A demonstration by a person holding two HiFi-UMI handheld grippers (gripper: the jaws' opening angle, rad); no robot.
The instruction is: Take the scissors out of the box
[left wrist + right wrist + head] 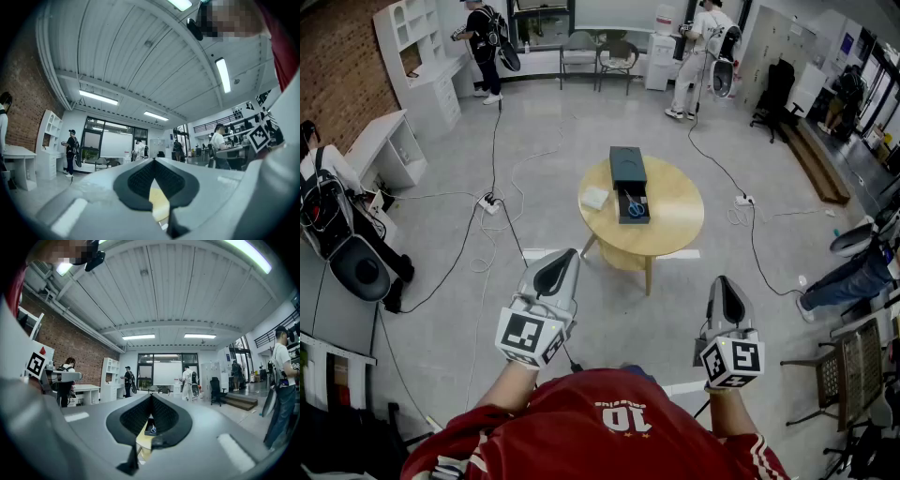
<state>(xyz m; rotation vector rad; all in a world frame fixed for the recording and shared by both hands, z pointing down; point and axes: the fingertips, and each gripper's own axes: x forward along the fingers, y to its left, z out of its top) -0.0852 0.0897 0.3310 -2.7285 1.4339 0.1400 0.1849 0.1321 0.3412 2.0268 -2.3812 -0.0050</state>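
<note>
Left gripper (567, 255), right gripper (723, 281) level, jaws together

Scissors (634, 206) (blue handles) lie flat inside the dark box (628, 167), in its open near half. Box sits mid round wooden table (675, 230).

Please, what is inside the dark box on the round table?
In the open nearer part of the box lie the scissors, which have blue handles. The farther part is covered by its dark top, so its contents cannot be seen.
</note>
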